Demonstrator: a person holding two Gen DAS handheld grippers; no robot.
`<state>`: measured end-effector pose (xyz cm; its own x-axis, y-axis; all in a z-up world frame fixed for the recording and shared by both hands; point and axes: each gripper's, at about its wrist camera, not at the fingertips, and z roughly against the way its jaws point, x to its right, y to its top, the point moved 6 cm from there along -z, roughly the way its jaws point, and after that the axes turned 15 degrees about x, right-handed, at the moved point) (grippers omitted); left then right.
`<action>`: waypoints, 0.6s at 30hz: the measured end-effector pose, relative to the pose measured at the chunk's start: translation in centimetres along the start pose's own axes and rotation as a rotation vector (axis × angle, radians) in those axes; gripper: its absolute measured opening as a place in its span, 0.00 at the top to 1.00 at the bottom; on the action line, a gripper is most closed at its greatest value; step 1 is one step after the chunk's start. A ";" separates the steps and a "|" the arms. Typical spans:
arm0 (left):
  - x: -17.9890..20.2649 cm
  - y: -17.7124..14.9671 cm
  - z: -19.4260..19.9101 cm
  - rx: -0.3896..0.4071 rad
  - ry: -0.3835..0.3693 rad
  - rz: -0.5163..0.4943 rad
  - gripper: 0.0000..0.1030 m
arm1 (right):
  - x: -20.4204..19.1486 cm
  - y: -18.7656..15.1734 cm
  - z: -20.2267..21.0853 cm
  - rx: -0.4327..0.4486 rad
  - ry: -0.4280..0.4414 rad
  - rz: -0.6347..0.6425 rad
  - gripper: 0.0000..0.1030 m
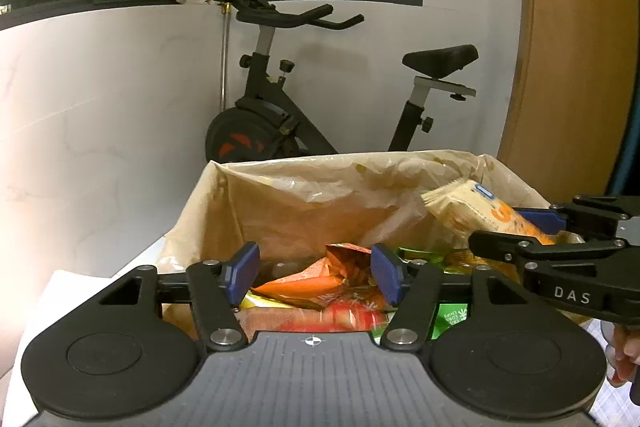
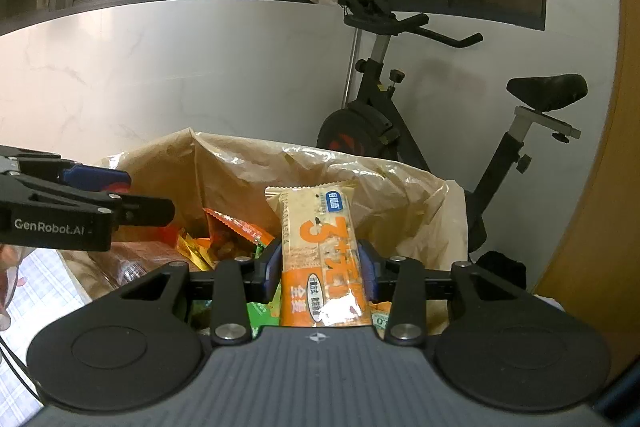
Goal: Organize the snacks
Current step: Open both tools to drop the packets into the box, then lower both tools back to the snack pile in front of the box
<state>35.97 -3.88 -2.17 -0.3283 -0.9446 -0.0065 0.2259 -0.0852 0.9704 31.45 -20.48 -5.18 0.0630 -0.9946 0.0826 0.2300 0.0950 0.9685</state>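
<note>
cracker pack point(image 2: 320, 259): cream-and-orange wrapper, upright, pinched at mid-length, above bag | plastic bag point(image 2: 224, 163): tan, mouth open | inside: orange snack packet point(image 1: 320, 279) (crumpled), green chip packet point(image 1: 450, 319), piled loose

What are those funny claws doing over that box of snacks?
A person is sorting snacks with a claw in each hand. The right gripper is squeezing an orange and white cracker packet above the plastic-lined box. The left gripper is open and holds nothing, hanging over an orange snack bag already lying inside with other packets.
</note>
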 end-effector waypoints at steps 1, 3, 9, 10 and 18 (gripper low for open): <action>-0.1 0.1 0.1 0.003 0.006 -0.004 0.35 | -0.1 0.0 0.3 0.006 -0.004 0.006 0.59; -0.4 0.2 0.8 0.013 0.014 -0.012 0.35 | -0.2 0.3 1.0 0.027 -0.011 0.016 0.58; -0.8 0.7 3.3 0.043 0.013 -0.009 0.35 | -0.1 0.4 3.9 0.071 -0.002 -0.023 0.50; -0.8 0.7 3.8 0.047 0.015 -0.002 0.35 | 0.1 0.3 4.3 0.074 -0.003 -0.033 0.50; -0.4 -1.1 7.5 0.058 0.009 0.000 0.35 | 1.4 0.3 7.8 0.109 -0.009 -0.087 0.50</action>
<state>29.03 -1.01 -1.47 -0.3199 -0.9474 -0.0085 0.1725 -0.0670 0.9827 24.05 -22.16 -2.93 0.0384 -0.9993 -0.0008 0.1269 0.0041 0.9919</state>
